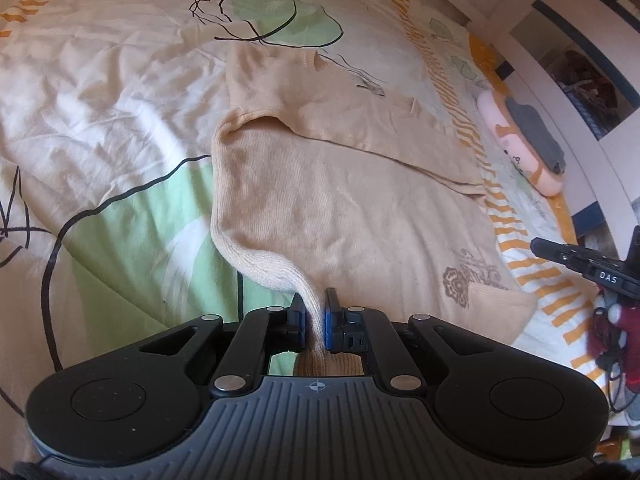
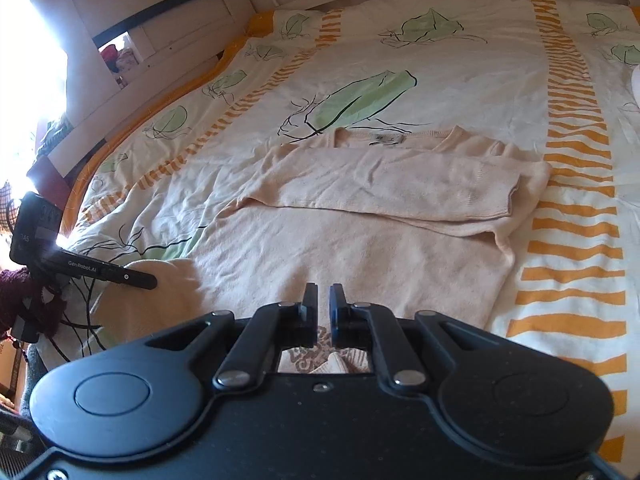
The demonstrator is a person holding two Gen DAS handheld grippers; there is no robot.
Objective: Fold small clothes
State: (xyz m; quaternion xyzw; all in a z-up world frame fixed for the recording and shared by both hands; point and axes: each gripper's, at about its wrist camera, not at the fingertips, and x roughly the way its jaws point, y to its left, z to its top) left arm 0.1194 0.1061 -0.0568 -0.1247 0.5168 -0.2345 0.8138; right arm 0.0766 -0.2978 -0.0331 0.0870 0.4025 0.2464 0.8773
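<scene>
A beige knit sweater (image 1: 360, 200) lies flat on the bed, one sleeve folded across its chest (image 1: 360, 120). My left gripper (image 1: 316, 308) is shut on the sweater's ribbed hem corner, which rises in a ridge between the fingers. In the right wrist view the sweater (image 2: 340, 240) spreads ahead with the folded sleeve (image 2: 380, 184) across it. My right gripper (image 2: 323, 300) hovers low over the sweater's near hem, its jaws nearly closed with a thin gap and nothing seen between them. The left gripper (image 2: 120, 276) shows at the left of this view.
The bed has a cream cover (image 1: 100, 100) with green leaf prints and orange stripes (image 2: 576, 200). A pink plush pillow (image 1: 520, 140) lies at the bed's far edge by a white wall unit (image 1: 560, 60). The right gripper (image 1: 584, 264) shows at the right.
</scene>
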